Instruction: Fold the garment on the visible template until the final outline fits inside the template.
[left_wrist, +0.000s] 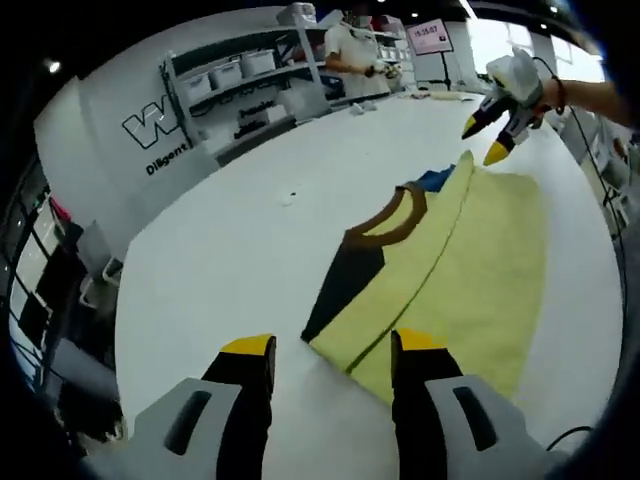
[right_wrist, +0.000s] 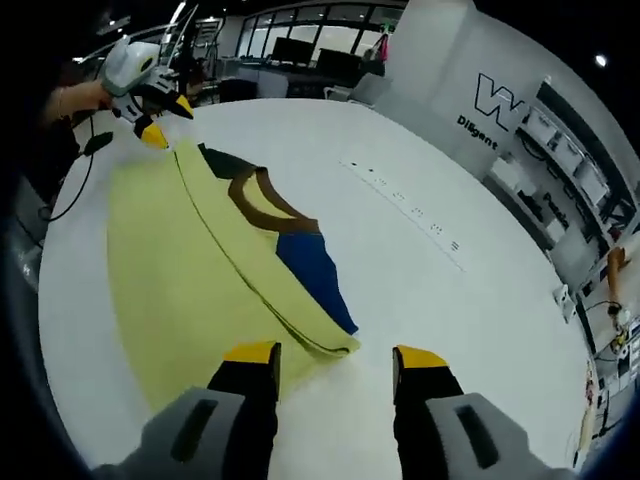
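Surrounding garment (left_wrist: 470, 270): bare table (left_wrist: 250, 240), distant shelves (left_wrist: 235, 80).

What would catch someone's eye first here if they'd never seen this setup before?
The yellow garment stands out most, lying partly folded on the white table, with a brown collar and dark and blue sleeve parts showing at its edge. Next come the yellow-tipped grippers: the left gripper hovers open over one end of the garment, and the right gripper is open at the opposite end.
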